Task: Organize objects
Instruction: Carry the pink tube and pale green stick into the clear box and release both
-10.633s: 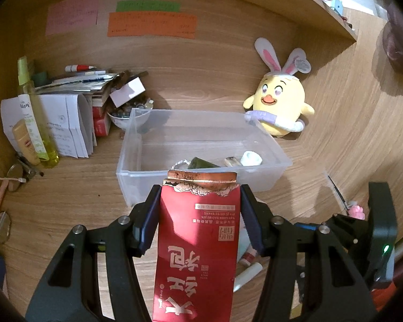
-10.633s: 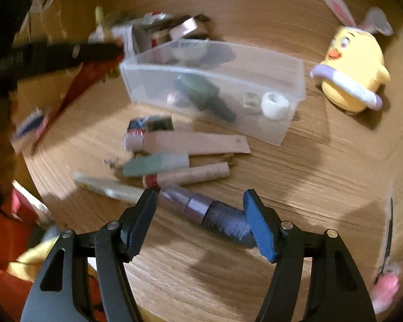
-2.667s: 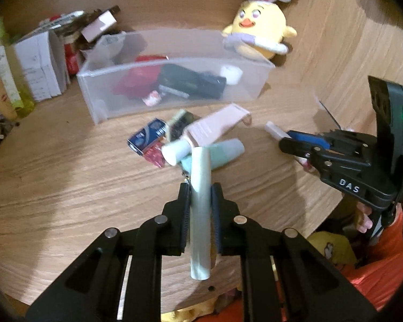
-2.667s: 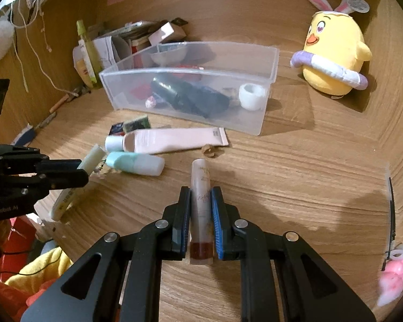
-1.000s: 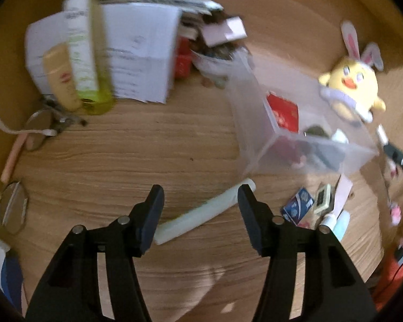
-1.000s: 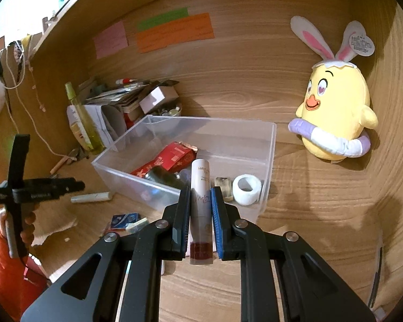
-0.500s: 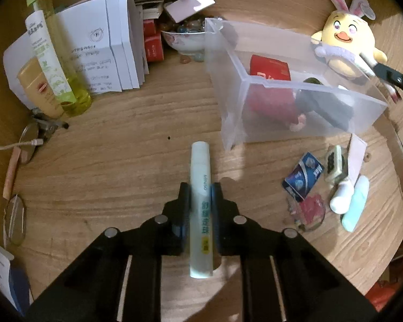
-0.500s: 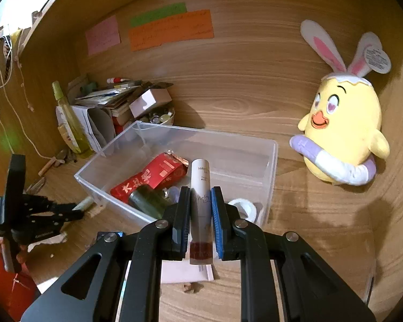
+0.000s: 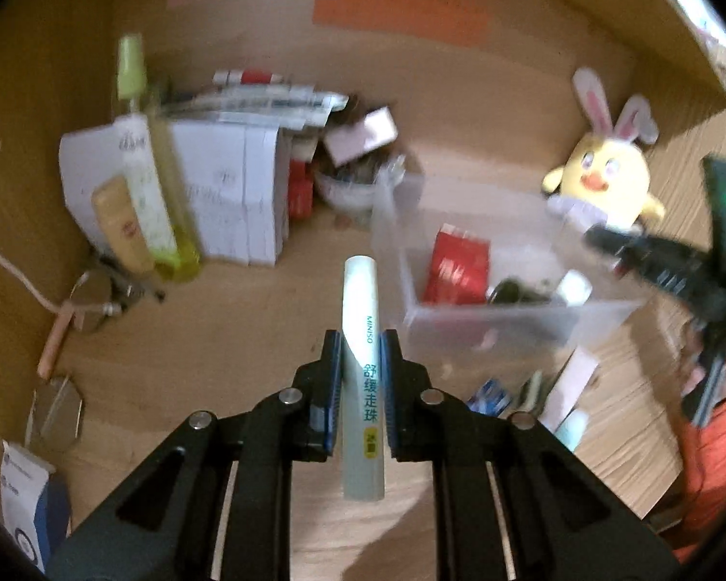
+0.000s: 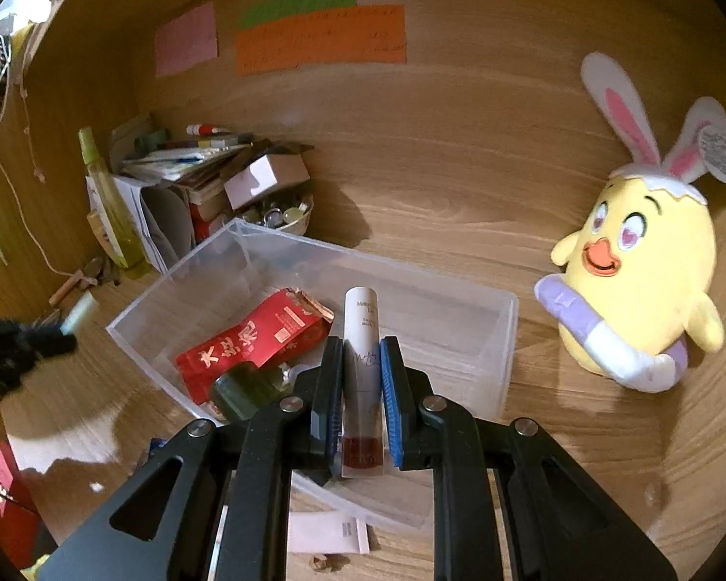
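Left gripper (image 9: 359, 373) now clamped on pale green tube (image 9: 360, 363), lifted off desk (image 9: 208, 334) where it lay a second ago between spread jaws. Right gripper (image 10: 360, 387) still pinching pinkish tube (image 10: 361, 358) over clear bin (image 10: 501, 339). Both drops probably next.

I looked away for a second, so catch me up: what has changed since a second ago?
The left tool closed on the pale green tube, which lay on the desk between its open jaws, and lifted it clear. The right tool, clamped all along on the white tube with a red end, moved in over the clear bin. The red packet stays in the bin; the chick plush sits beside it.
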The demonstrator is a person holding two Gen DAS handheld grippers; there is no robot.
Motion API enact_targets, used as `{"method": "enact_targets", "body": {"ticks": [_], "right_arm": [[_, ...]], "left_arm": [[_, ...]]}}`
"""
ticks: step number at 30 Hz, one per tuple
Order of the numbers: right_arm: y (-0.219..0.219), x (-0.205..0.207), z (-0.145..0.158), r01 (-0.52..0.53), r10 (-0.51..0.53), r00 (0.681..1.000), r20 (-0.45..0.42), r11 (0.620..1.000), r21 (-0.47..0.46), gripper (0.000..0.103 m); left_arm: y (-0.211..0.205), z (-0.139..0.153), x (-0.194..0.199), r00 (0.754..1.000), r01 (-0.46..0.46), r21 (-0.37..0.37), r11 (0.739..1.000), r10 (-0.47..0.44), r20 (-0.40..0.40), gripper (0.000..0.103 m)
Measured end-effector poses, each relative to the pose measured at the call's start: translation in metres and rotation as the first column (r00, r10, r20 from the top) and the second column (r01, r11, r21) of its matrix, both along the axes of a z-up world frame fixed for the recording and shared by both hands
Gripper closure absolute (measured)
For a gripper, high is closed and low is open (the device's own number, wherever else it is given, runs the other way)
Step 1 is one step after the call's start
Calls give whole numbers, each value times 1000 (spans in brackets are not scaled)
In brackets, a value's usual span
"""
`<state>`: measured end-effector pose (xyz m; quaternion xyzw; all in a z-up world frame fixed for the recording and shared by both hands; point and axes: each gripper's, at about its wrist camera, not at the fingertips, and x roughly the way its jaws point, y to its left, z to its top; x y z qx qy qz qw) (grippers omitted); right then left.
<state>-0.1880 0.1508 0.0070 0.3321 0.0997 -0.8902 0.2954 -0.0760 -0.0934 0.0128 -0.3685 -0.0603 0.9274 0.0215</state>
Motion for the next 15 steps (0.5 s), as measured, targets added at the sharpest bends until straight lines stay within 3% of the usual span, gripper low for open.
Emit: {"method": "enact_targets", "body": {"ticks": [6,15], "right_arm": [[-12,-12,-15,-10,9,999,40,1000,26,89],[-23,-22,-35,-20,15,997,82,998,60,89]], "left_arm": [[15,13,-17,999,26,22,999,-25,-37,89],[29,4,-57,999,48,53,997,-48,-8,88]]}}
